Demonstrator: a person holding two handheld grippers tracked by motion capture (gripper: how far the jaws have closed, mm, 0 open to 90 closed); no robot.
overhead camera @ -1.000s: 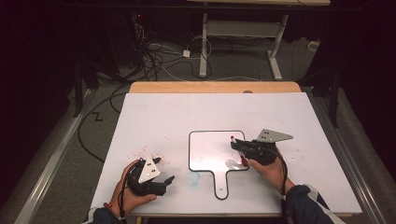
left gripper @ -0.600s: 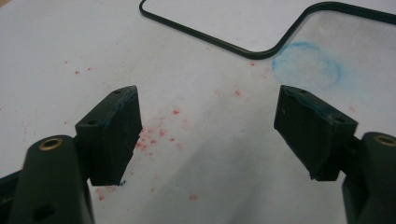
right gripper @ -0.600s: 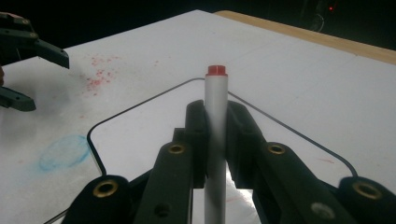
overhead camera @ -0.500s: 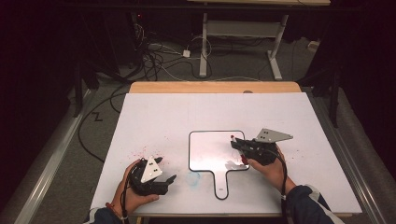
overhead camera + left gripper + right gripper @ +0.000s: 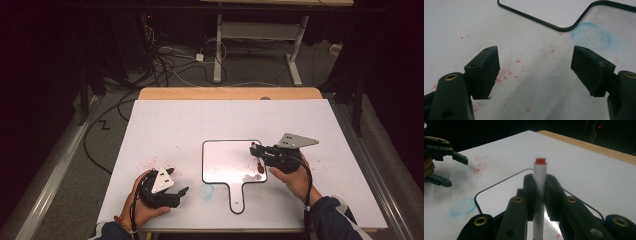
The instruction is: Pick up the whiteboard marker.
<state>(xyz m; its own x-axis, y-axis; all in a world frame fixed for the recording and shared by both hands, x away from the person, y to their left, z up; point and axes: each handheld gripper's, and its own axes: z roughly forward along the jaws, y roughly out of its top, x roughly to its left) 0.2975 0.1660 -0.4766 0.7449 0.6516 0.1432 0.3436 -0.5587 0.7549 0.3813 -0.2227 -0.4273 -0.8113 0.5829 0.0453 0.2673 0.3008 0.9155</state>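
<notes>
My right gripper (image 5: pixel 539 195): clamped on white marker (image 5: pixel 539 185), over whiteboard (image 5: pixel 225 160) right edge | My left gripper (image 5: pixel 536 72): jaws wide, empty, left of whiteboard handle.

Left gripper (image 5: pixel 176 192) sits low by the near-left of the whiteboard (image 5: pixel 230 155), jaws wide apart, empty. Right gripper (image 5: pixel 256 152) over the whiteboard's right edge, jaws clamped on a marker (image 5: pixel 539 192).

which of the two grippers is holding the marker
The right gripper: its jaws are clamped on the white red-ended marker over the whiteboard. The left gripper has open, empty jaws.
</notes>
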